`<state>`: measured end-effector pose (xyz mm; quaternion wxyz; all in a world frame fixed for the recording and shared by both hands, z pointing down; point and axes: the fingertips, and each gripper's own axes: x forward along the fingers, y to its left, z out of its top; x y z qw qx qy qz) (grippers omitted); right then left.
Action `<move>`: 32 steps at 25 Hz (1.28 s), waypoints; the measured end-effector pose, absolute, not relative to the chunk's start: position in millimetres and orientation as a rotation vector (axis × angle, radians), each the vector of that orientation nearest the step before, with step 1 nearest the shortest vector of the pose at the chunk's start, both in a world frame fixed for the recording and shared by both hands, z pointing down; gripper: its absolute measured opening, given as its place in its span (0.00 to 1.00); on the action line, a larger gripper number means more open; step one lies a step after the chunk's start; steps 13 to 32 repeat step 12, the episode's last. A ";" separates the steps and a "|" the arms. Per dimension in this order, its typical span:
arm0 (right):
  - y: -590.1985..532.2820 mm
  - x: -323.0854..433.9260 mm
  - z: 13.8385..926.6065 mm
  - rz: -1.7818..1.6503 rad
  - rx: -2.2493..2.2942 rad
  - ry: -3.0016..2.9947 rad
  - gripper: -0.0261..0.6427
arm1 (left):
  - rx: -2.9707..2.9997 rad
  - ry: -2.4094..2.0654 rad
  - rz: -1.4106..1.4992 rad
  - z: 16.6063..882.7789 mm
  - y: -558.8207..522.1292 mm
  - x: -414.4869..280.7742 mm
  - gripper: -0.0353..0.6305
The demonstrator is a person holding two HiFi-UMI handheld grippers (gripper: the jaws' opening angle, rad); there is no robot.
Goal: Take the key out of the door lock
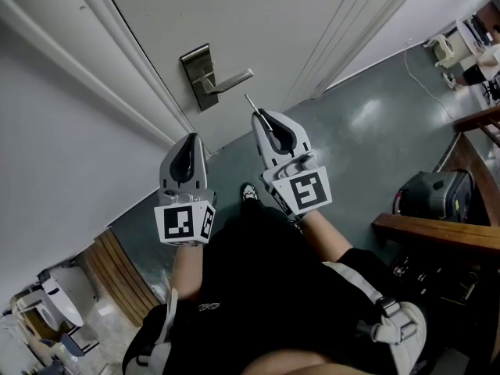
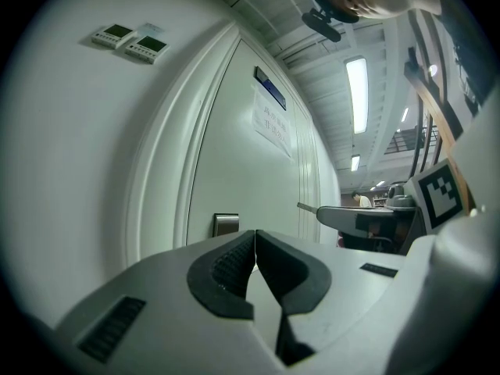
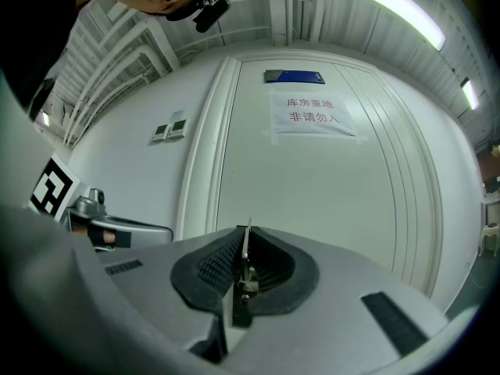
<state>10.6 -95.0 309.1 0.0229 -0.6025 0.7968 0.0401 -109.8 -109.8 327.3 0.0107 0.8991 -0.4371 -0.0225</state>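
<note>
My left gripper [image 2: 253, 242]: jaws together, nothing between. Lock plate [image 2: 226, 225] at 11 o'clock off the tips. Right gripper [image 2: 367, 221] at 3 o'clock, key [image 2: 306, 207] protruding.

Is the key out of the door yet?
Yes, that part looks done: the key is clear of the lock, not touching the door. The right gripper is pinching it. The left gripper is shut and empty. Nothing of the job seems left.
</note>
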 end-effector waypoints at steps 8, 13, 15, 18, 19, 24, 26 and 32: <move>-97.2 14.0 307.3 0.144 -1.871 2.466 0.08 | 2.804 -1.358 -0.071 329.9 -112.6 -108.2 0.09; -98.2 13.5 307.7 0.144 -1.869 2.471 0.08 | 2.804 -1.345 -0.092 331.3 -114.9 -106.3 0.09; -98.2 13.5 307.7 0.144 -1.869 2.471 0.08 | 2.804 -1.345 -0.092 331.3 -114.9 -106.3 0.09; -98.2 13.5 307.7 0.144 -1.869 2.471 0.08 | 2.804 -1.345 -0.092 331.3 -114.9 -106.3 0.09; -98.2 13.5 307.7 0.144 -1.869 2.471 0.08 | 2.804 -1.345 -0.092 331.3 -114.9 -106.3 0.09; -98.2 13.5 307.7 0.144 -1.869 2.471 0.08 | 2.804 -1.345 -0.092 331.3 -114.9 -106.3 0.09; -98.2 13.5 307.7 0.144 -1.869 2.471 0.08 | 2.804 -1.345 -0.092 331.3 -114.9 -106.3 0.09; -98.2 13.5 307.7 0.144 -1.869 2.471 0.08 | 2.804 -1.345 -0.092 331.3 -114.9 -106.3 0.09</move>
